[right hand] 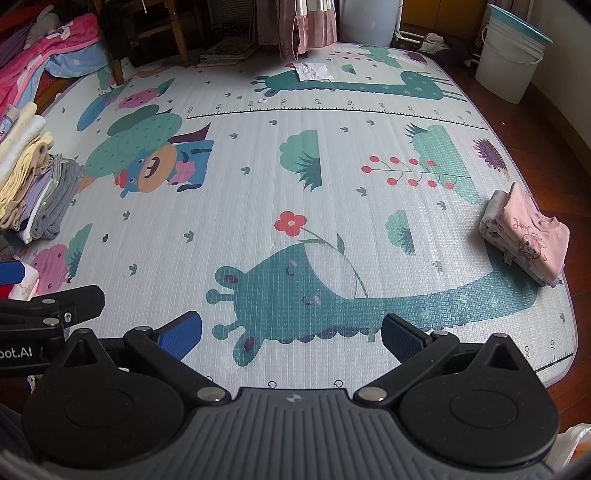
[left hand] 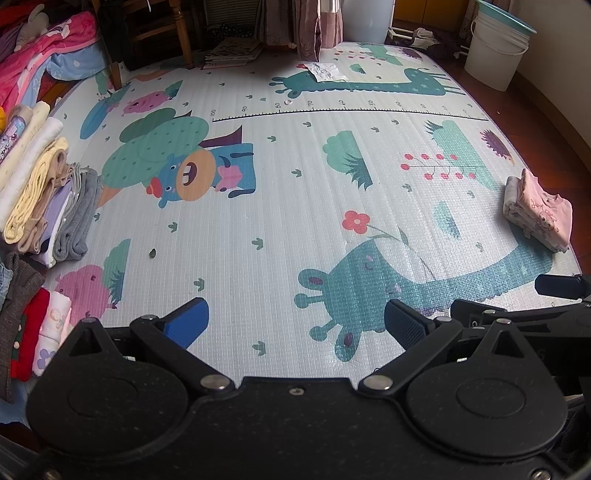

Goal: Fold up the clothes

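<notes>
Lettering "oot.AI" marks the left gripper (right hand: 51, 306); it and the right gripper (right hand: 291, 338) gape empty over the play mat (right hand: 258, 192)

A lived-in home room, likely a child's: a cartoon-animal play mat (left hand: 280, 192) covers the wooden floor, folded children's clothes (left hand: 48, 206) are stacked along it, with bedding (left hand: 48, 48), curtains (right hand: 310, 26), a wooden chair (left hand: 162, 26) and a bucket (right hand: 511, 55).

- Left gripper (left hand: 295, 323), blue pads spread wide, above cartoon play mat (left hand: 280, 206).
- Folded pink garment (left hand: 541, 214) at mat's right edge.
- Stacked folded clothes (left hand: 48, 199) along left edge.
</notes>
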